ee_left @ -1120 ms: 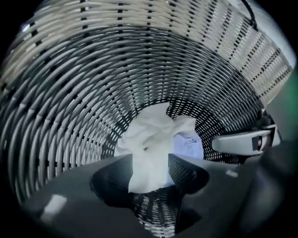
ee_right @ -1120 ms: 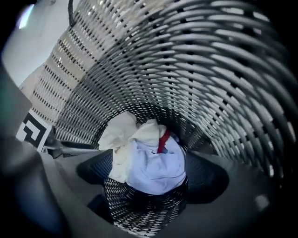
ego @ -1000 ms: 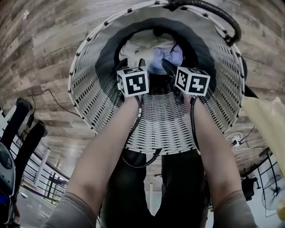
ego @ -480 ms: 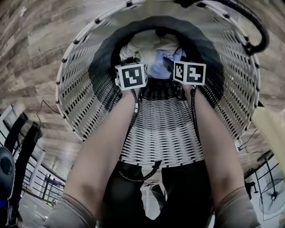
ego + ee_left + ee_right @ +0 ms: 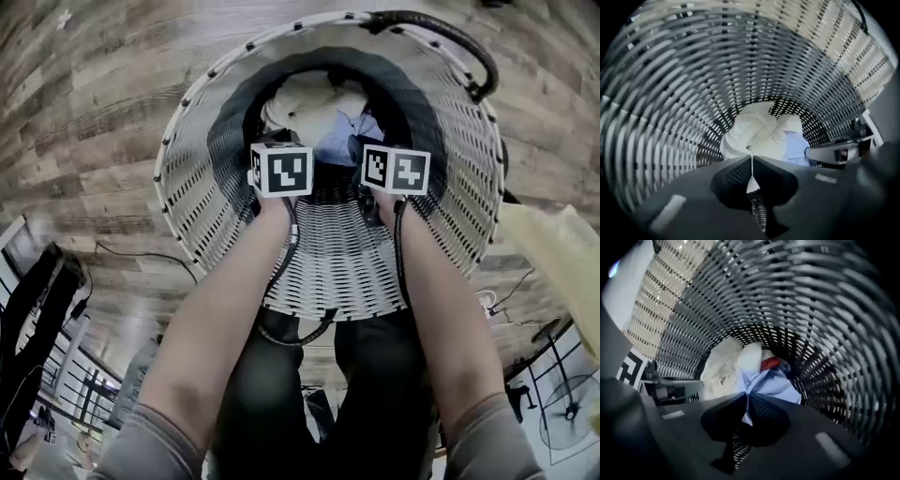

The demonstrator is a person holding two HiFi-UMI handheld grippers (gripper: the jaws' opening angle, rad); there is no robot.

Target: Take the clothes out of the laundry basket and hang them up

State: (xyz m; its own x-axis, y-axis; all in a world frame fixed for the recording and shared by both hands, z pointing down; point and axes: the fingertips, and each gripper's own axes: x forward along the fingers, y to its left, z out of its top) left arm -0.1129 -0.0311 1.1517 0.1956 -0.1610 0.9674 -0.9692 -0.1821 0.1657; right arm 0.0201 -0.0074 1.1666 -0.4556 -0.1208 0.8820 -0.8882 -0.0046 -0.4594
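Down in the laundry basket (image 5: pixel 192 202), the head view hides both grips; their own views show the left gripper (image 5: pixel 751 160) clenched on white cloth (image 5: pixel 754 133) and the right gripper (image 5: pixel 746 398), jaws just closed, pinching blue cloth (image 5: pixel 772 384)

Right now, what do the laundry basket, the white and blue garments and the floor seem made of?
Laundry basket: woven wicker or plastic strips, unclear which; white, open lattice.
White garment: soft matte cloth, creased.
Blue garment: thin shirt-like cloth, gathered into pleats.
Floor: wood-look planks, grain and seams visible; real wood or laminate unclear.
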